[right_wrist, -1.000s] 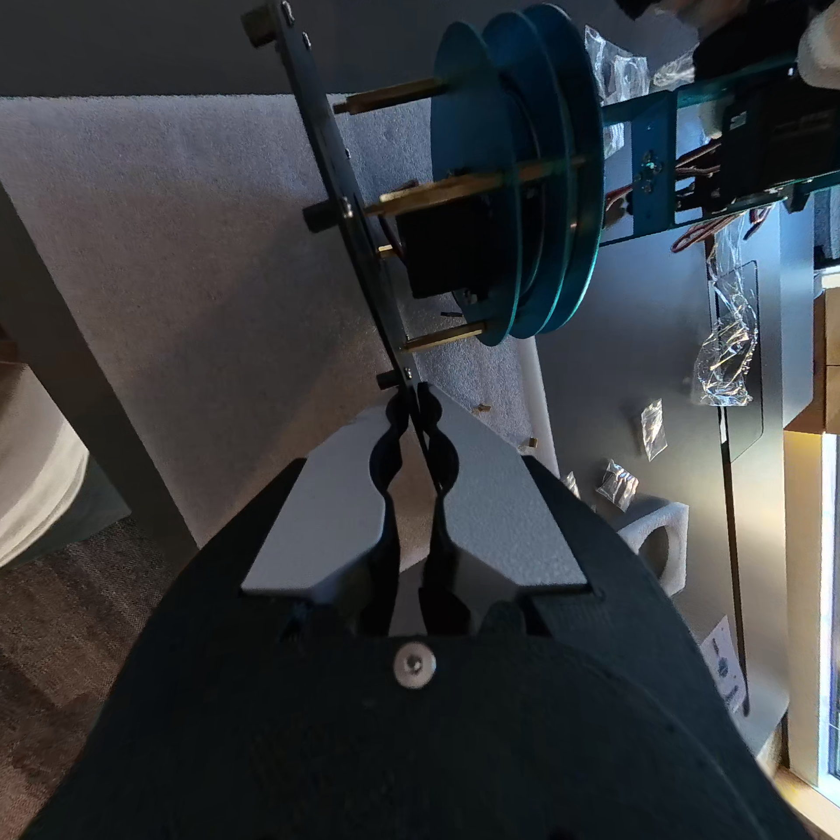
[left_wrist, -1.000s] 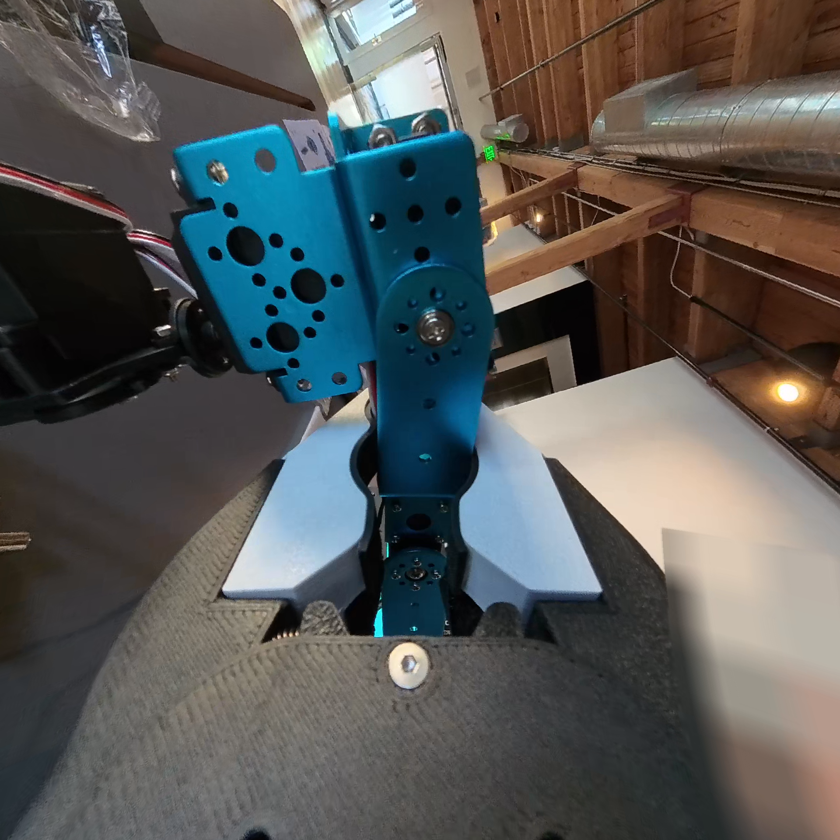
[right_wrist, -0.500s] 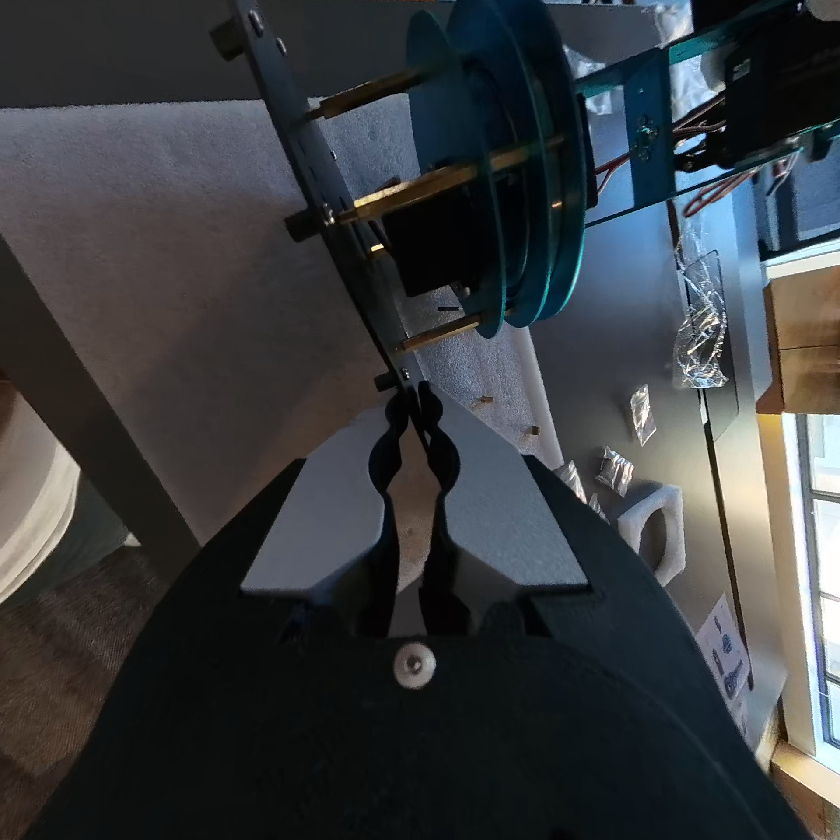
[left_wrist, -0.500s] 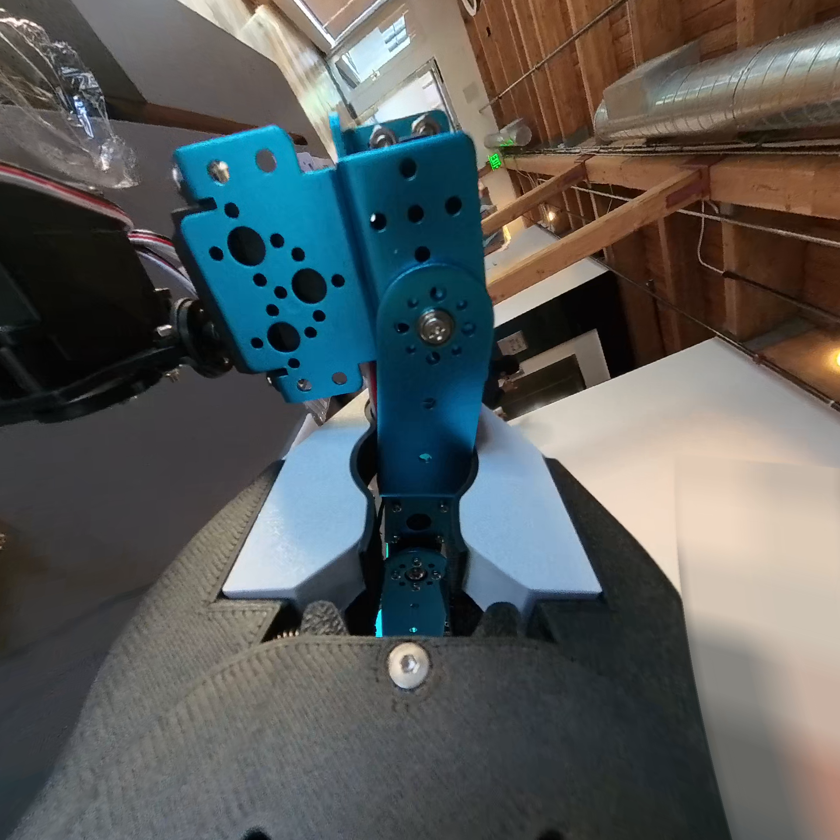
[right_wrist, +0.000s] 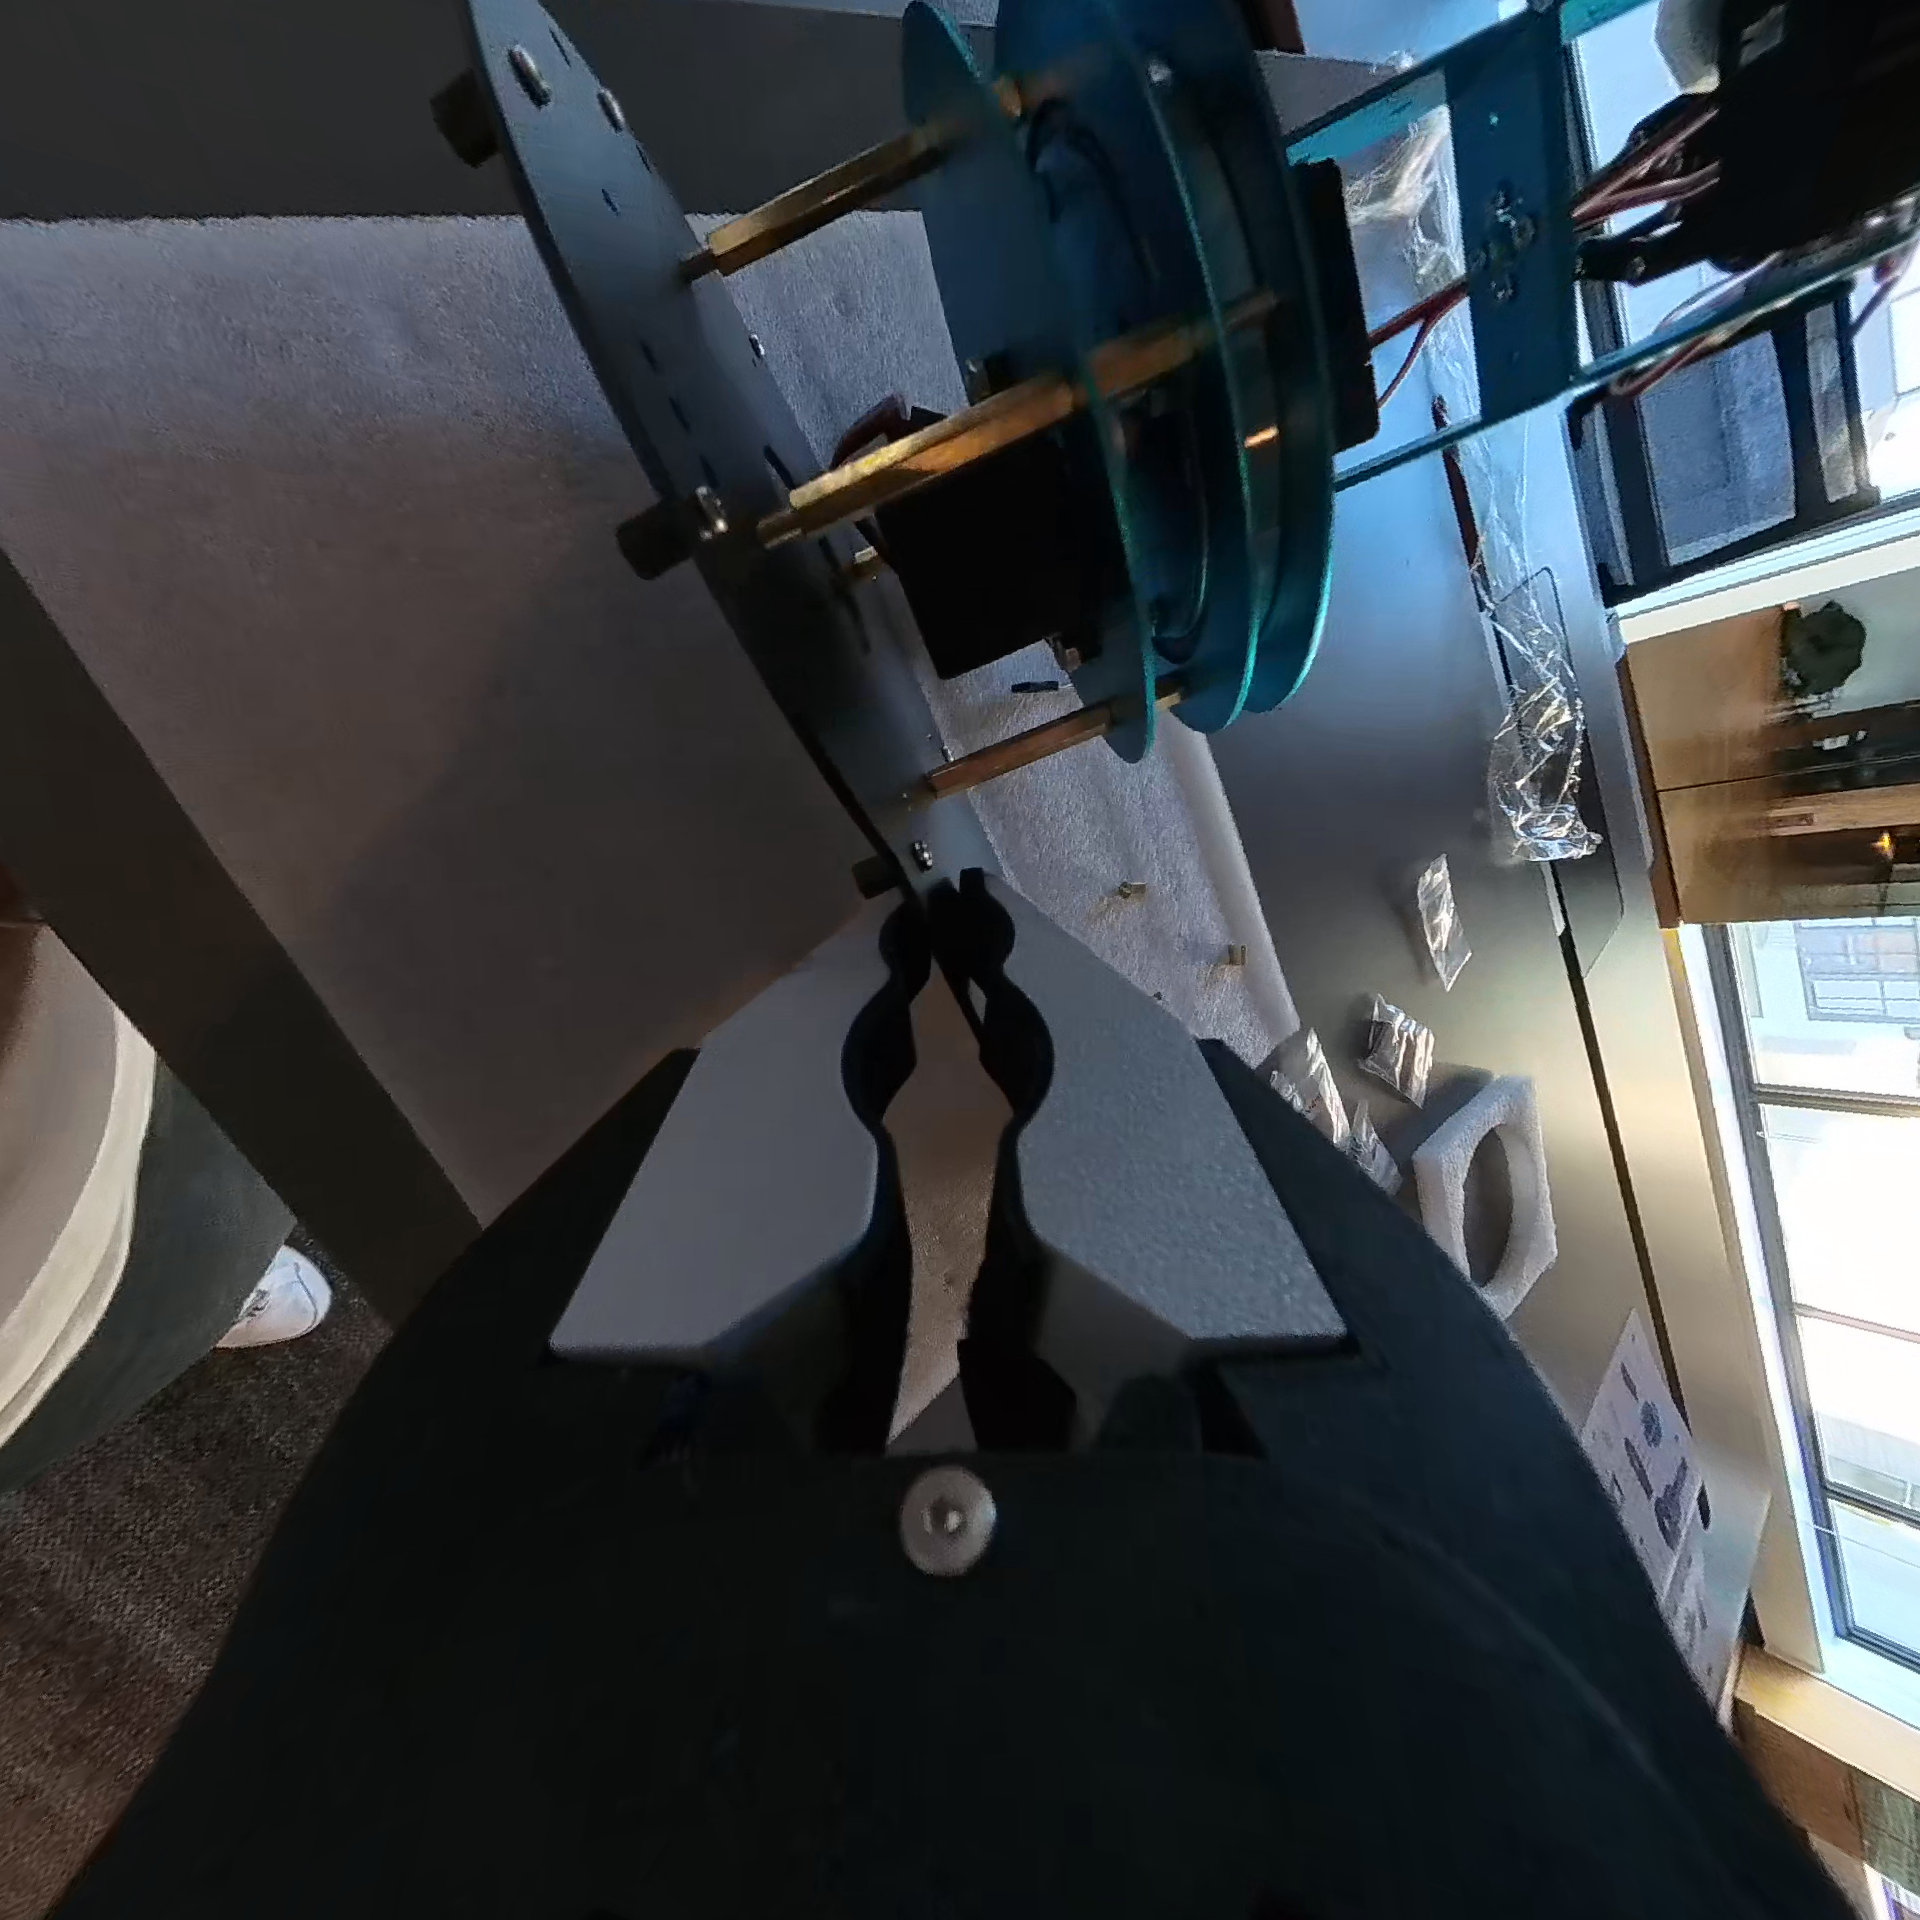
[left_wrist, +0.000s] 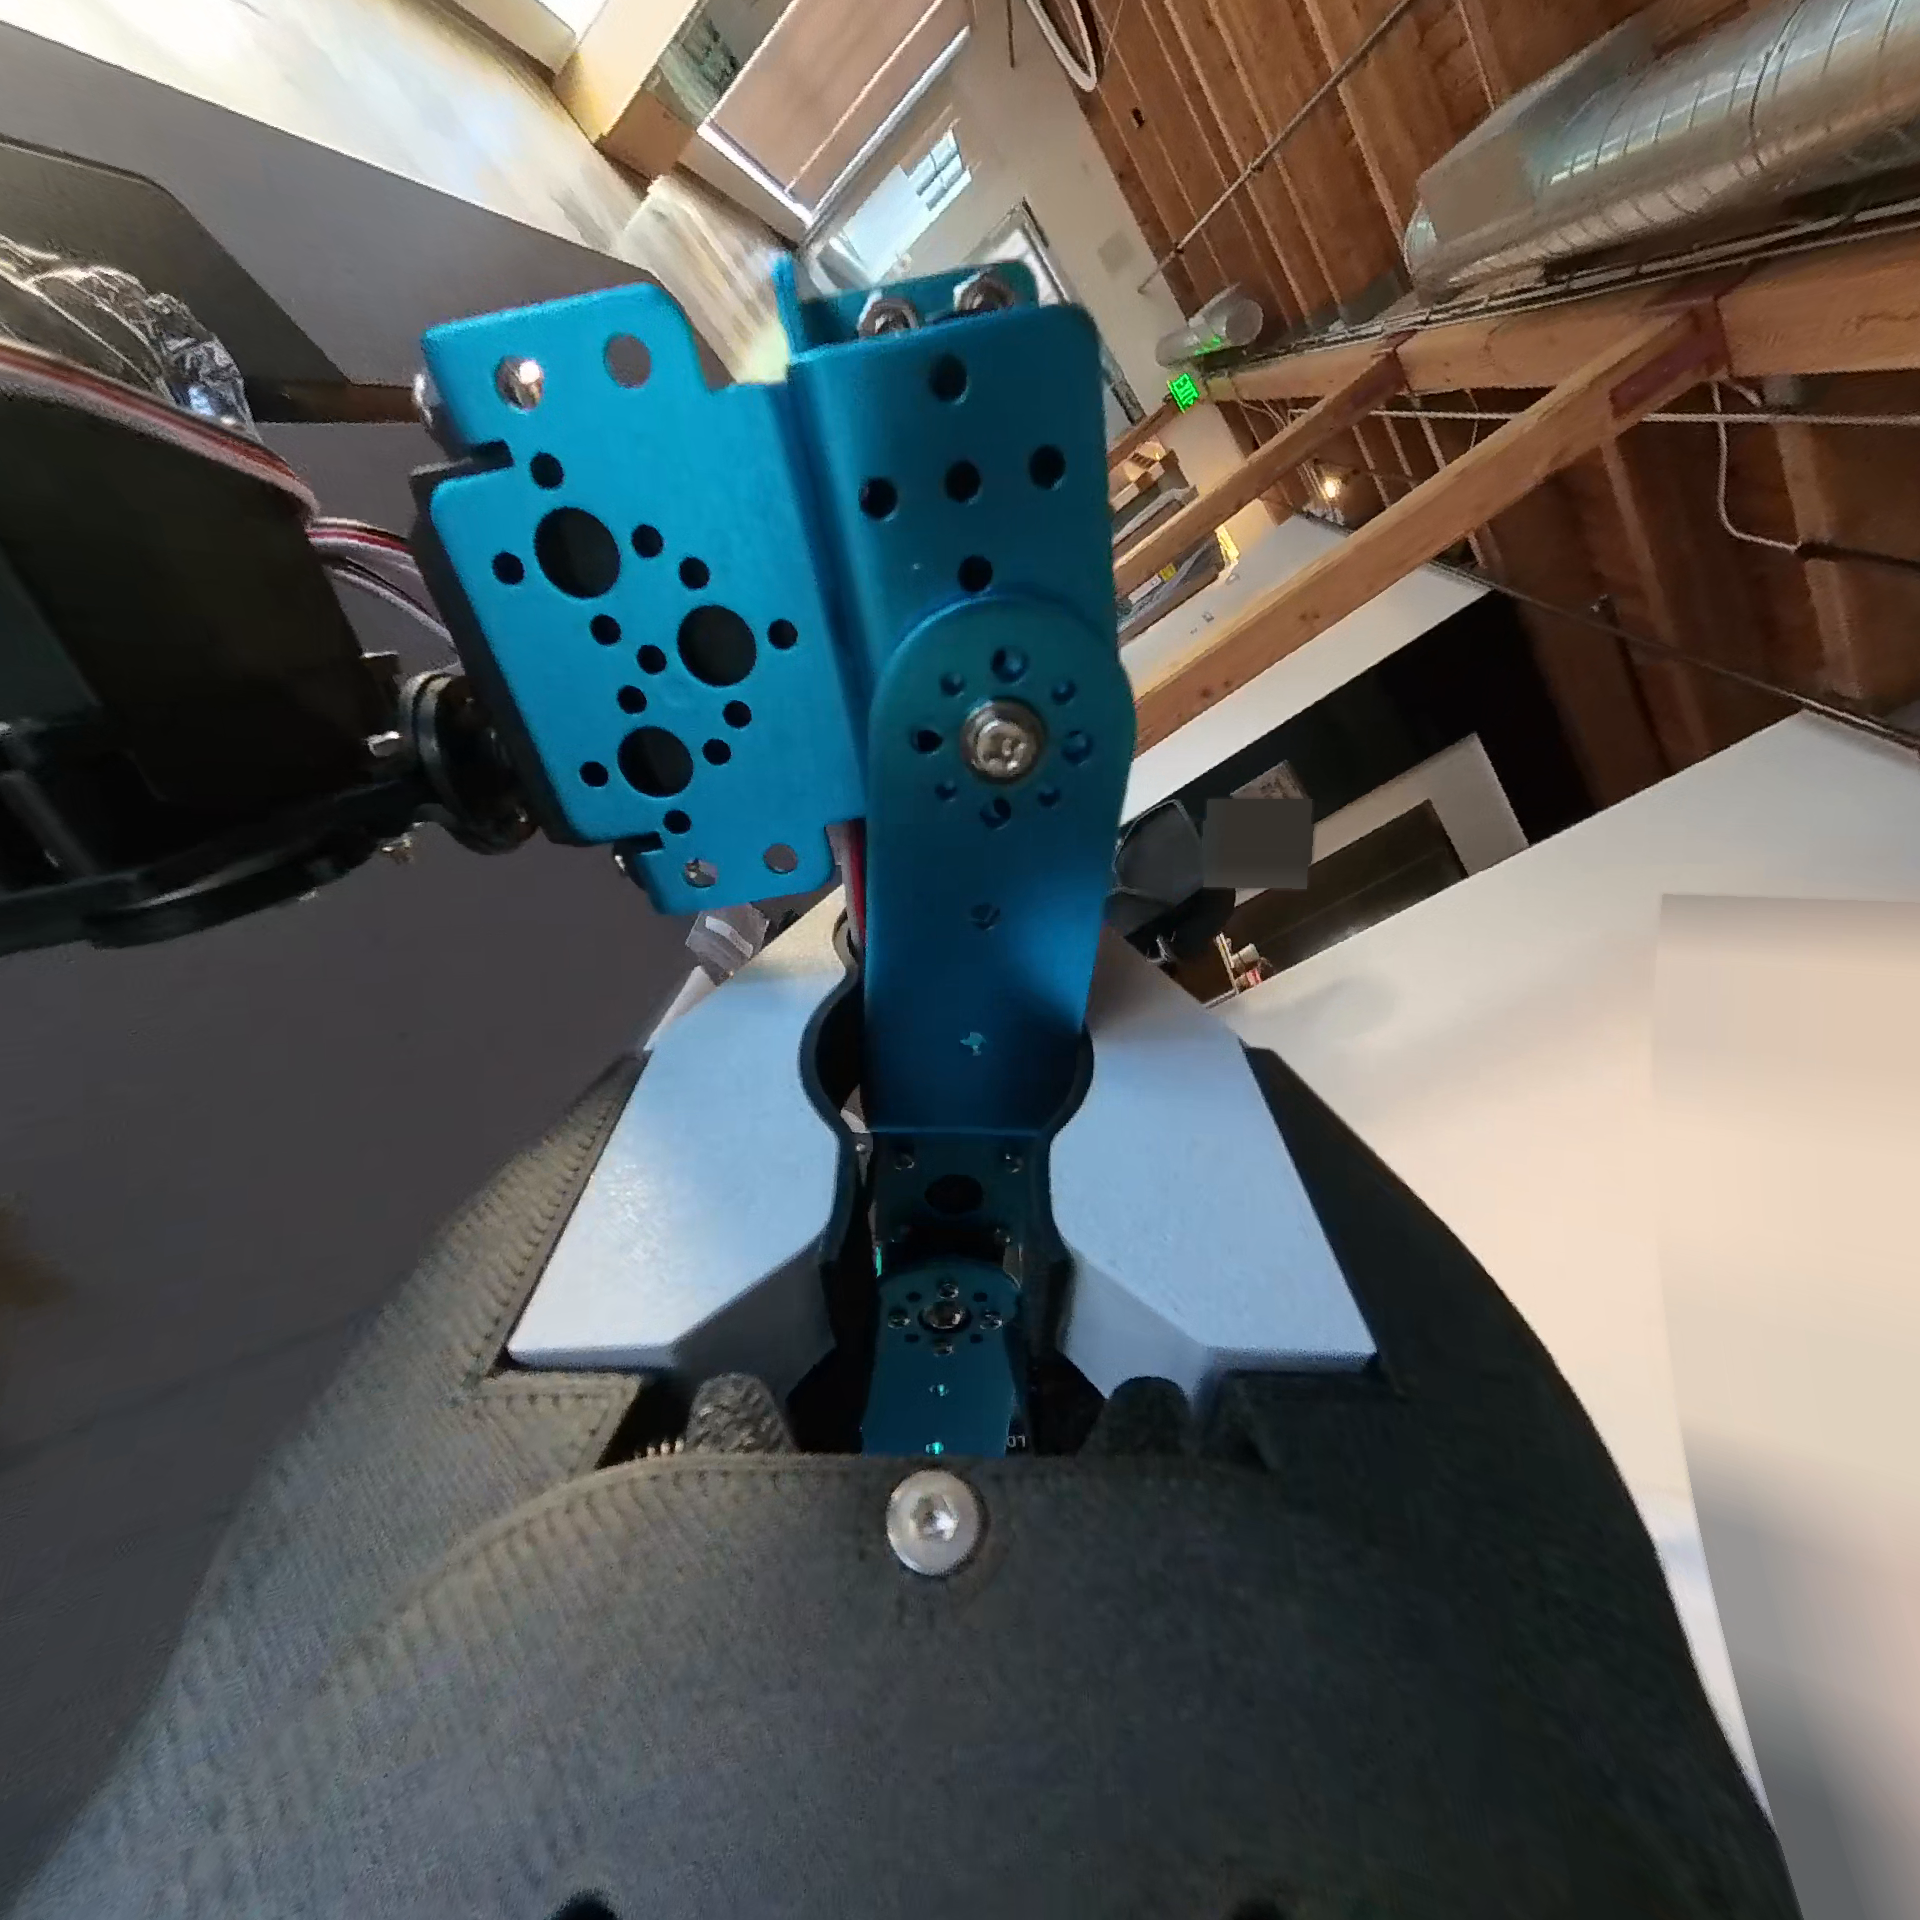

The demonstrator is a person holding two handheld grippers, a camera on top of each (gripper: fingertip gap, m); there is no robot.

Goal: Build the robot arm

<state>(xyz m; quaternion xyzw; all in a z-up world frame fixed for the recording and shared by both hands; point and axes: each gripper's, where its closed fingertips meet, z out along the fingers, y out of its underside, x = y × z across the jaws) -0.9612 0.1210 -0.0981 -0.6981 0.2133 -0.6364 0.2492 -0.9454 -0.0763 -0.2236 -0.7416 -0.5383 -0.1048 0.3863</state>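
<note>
My left gripper [left_wrist: 961, 1049] is shut on a blue metal bracket arm [left_wrist: 987, 790] of a small robot-arm kit; a perforated blue plate [left_wrist: 634, 644] and a black servo [left_wrist: 156, 675] with red wires hang off its left side. My right gripper [right_wrist: 940, 899] is shut on the edge of the dark base plate [right_wrist: 727, 436] of the same assembly. Brass standoffs [right_wrist: 997, 416] join that plate to stacked teal discs [right_wrist: 1226, 416] with a black servo [right_wrist: 987, 582] between them. The whole assembly is held up off the table.
A dark table [right_wrist: 1382, 831] below holds small plastic bags [right_wrist: 1439, 920], a white foam block [right_wrist: 1486, 1195], a printed sheet [right_wrist: 1652, 1475] and a grey mat [right_wrist: 312, 520] with loose brass parts [right_wrist: 1231, 951]. A person's leg and white shoe [right_wrist: 275, 1299] show at left. Windows are at right. The grippers' ends are close to 25 cm from one another.
Both views swing as the held assembly tilts and lifts; the background shifts while both grips stay unchanged.
</note>
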